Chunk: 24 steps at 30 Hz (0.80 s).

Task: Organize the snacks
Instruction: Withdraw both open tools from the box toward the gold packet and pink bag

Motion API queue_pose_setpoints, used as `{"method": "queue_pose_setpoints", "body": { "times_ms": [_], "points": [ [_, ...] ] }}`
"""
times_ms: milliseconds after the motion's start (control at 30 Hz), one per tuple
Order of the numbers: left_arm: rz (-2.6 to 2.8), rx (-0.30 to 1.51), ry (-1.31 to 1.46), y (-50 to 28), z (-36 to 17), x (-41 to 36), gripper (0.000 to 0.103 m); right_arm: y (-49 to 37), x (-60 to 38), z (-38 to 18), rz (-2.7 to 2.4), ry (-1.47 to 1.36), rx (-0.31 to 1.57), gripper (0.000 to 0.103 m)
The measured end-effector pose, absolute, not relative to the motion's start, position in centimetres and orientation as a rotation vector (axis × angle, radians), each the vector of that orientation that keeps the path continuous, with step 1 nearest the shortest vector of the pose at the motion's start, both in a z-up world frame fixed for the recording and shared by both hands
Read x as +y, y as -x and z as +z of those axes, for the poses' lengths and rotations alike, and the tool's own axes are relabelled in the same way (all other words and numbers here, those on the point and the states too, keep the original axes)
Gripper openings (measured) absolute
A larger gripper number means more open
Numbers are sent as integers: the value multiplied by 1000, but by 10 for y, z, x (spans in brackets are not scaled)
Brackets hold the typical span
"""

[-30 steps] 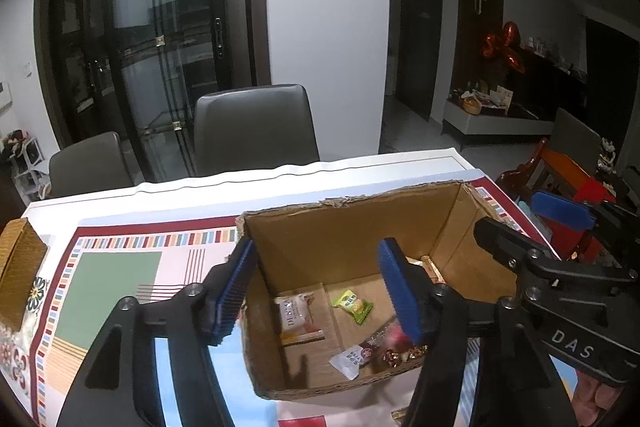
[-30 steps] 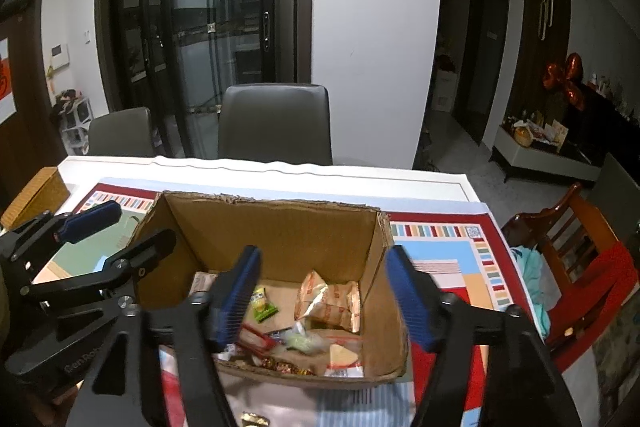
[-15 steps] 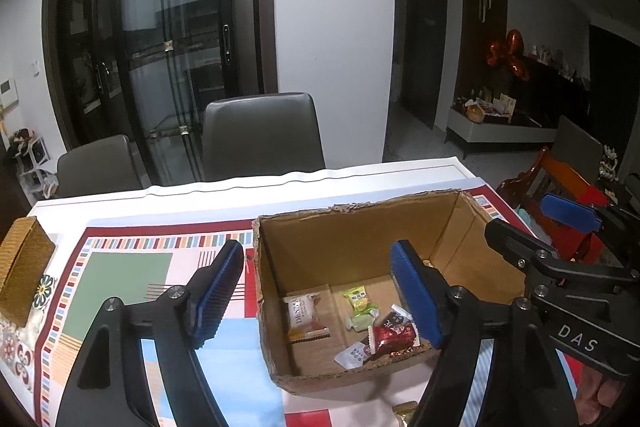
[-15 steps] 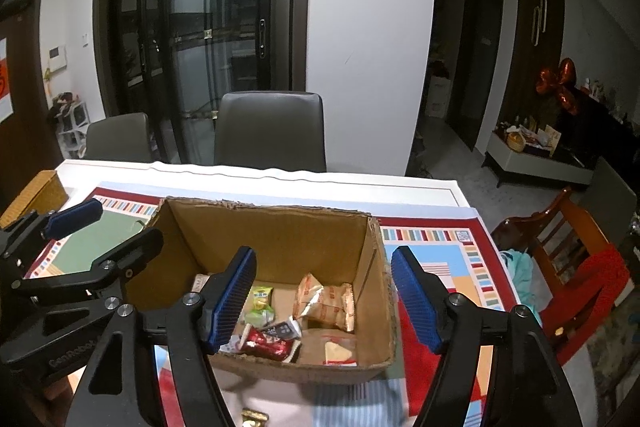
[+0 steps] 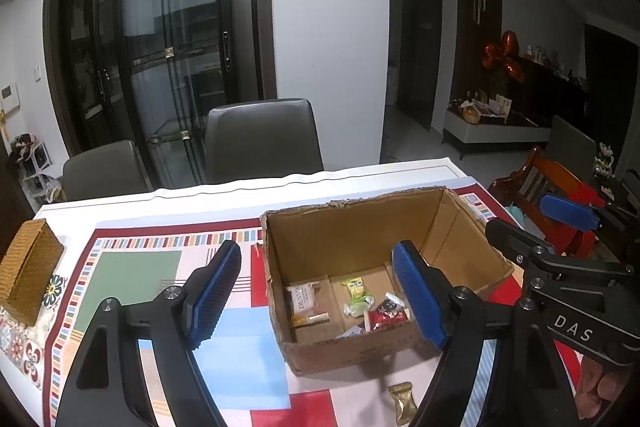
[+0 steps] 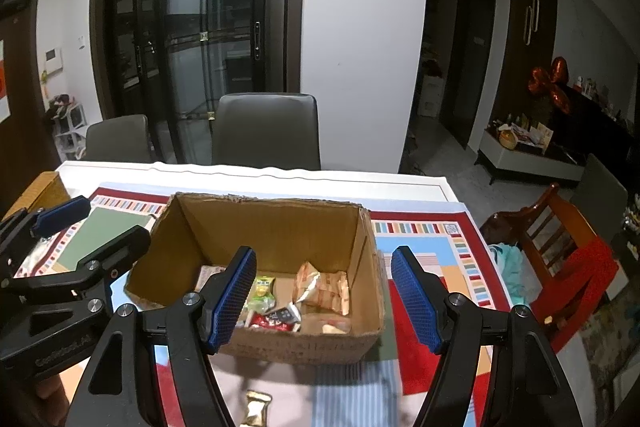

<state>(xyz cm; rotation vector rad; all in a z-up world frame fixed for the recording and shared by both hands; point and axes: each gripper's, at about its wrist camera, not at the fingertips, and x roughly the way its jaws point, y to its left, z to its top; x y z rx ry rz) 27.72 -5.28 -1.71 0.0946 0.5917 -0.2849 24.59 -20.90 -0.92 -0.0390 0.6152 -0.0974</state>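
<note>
An open cardboard box (image 5: 352,227) (image 6: 276,223) stands on the table and holds several wrapped snacks: a white packet (image 5: 301,299), a green candy (image 5: 353,287), a red packet (image 5: 386,315) (image 6: 272,321) and an orange-white bag (image 6: 322,287). A gold-wrapped candy (image 5: 401,403) (image 6: 256,409) lies on the tablecloth just in front of the box. My left gripper (image 5: 316,295) is open and empty above the box's near left side. My right gripper (image 6: 324,297) is open and empty above the box's near side.
A patterned tablecloth (image 5: 132,275) covers the table. A woven basket (image 5: 26,279) sits at the left edge. Two grey chairs (image 5: 262,139) stand behind the table. A red wooden chair (image 6: 568,259) stands to the right.
Both grippers have pulled back and up from the box, so it looks smaller and farther. The gold candy on the cloth has come into view. A red packet now lies in the box.
</note>
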Motion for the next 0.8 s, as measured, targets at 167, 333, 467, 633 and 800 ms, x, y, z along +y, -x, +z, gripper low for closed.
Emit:
{"method": "queue_pose_setpoints", "body": {
  "times_ms": [167,333,467,633,800],
  "points": [
    [-283,589,-92,-263,-15,-50,78,-237,-207,-7,-93,42,610,71],
    [-281,585,-88,-248,-15,-47,80,-229,-204,-5,-85,47,609,71],
    [-277,586,-90,-237,-16,-47,80,-222,-204,-7,-77,43,618,71],
    [-262,596,-89,-224,-21,-48,80,-214,-205,-13,-67,41,640,71],
    [-259,624,-95,-209,-32,-50,80,-206,-210,-21,-57,31,670,71]
  ]
}}
